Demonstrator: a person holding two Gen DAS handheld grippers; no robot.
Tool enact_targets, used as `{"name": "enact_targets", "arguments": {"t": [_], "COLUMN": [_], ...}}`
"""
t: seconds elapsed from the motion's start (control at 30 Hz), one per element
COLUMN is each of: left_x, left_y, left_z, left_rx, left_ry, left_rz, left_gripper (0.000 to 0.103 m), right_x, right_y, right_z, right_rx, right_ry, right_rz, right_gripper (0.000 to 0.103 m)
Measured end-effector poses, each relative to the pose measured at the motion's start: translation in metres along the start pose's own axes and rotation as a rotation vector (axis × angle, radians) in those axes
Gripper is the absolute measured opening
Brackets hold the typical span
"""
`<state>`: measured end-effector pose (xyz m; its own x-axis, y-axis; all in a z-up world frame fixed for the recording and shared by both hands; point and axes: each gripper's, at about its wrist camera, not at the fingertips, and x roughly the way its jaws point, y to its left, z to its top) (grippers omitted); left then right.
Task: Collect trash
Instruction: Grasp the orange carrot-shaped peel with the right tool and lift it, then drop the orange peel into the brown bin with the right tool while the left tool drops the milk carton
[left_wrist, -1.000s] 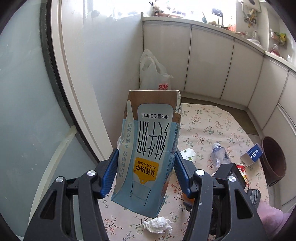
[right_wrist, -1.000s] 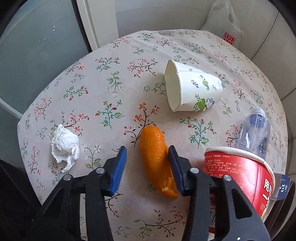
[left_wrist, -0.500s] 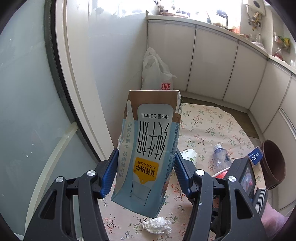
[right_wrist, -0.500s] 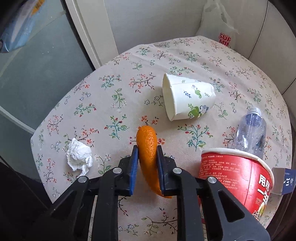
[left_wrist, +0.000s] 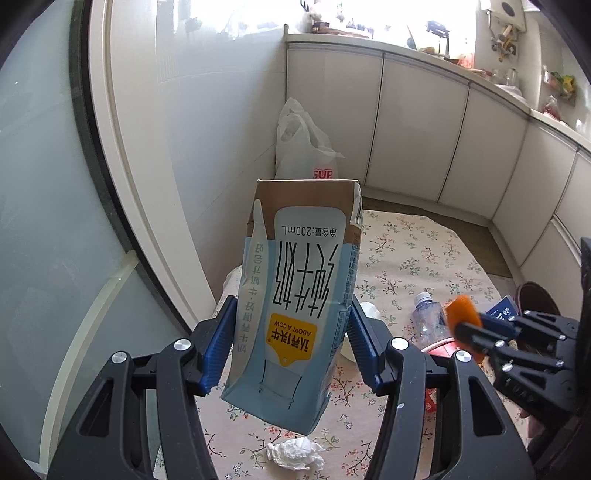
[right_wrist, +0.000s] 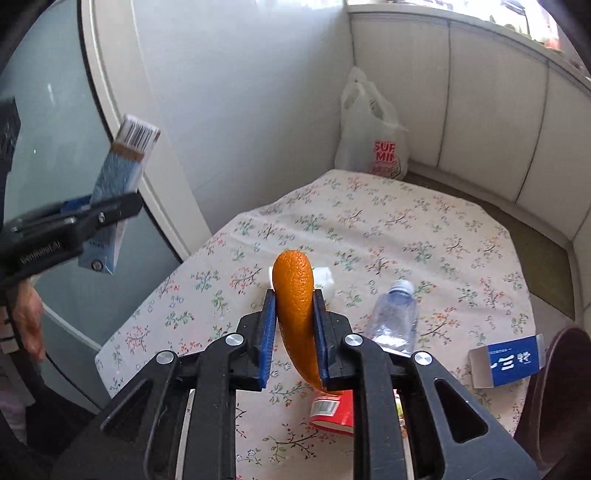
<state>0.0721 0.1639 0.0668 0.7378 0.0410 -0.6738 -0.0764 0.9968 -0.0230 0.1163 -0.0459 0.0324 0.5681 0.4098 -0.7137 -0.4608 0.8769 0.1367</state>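
My left gripper (left_wrist: 291, 343) is shut on a light blue 200 mL milk carton (left_wrist: 299, 295) and holds it upside down, high above the table; the carton also shows in the right wrist view (right_wrist: 118, 195). My right gripper (right_wrist: 294, 332) is shut on a curved orange peel (right_wrist: 295, 302), lifted off the floral tablecloth (right_wrist: 406, 229); the peel also shows in the left wrist view (left_wrist: 461, 310). A crumpled tissue (left_wrist: 295, 454), a clear plastic bottle (right_wrist: 393, 317), a red noodle cup (right_wrist: 332, 410), a blue box (right_wrist: 506, 360) and a white paper cup (right_wrist: 323, 277) lie on the table.
A brown bin (right_wrist: 565, 398) stands by the table's right edge. A white plastic bag (right_wrist: 373, 136) sits on the floor behind the table, against white cabinets (left_wrist: 417, 129). A glass door (left_wrist: 44, 221) is on the left.
My right gripper closed on the orange peel and raised it off the table. My left gripper kept hold of the carton and rose a little.
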Motion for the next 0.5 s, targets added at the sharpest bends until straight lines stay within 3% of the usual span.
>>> {"name": "enact_targets", "arguments": {"t": [0.23,0.5], "left_x": [-0.003,0.006], "left_y": [-0.031,-0.085], "left_z": [0.008,0.012], "left_rx": [0.019,0.077], "left_ry": [-0.033,-0.046], "left_rz": [-0.045,-0.104], "left_gripper": [0.057,0.057], "right_x": [-0.06,-0.128], "right_y": [-0.065,-0.159], "right_z": [0.003,-0.028], "right_rx": [0.127,0.337], "right_ry": [-0.156,-0.341], "right_rz": [-0.141,-0.436], "right_gripper": [0.018,0.019]}}
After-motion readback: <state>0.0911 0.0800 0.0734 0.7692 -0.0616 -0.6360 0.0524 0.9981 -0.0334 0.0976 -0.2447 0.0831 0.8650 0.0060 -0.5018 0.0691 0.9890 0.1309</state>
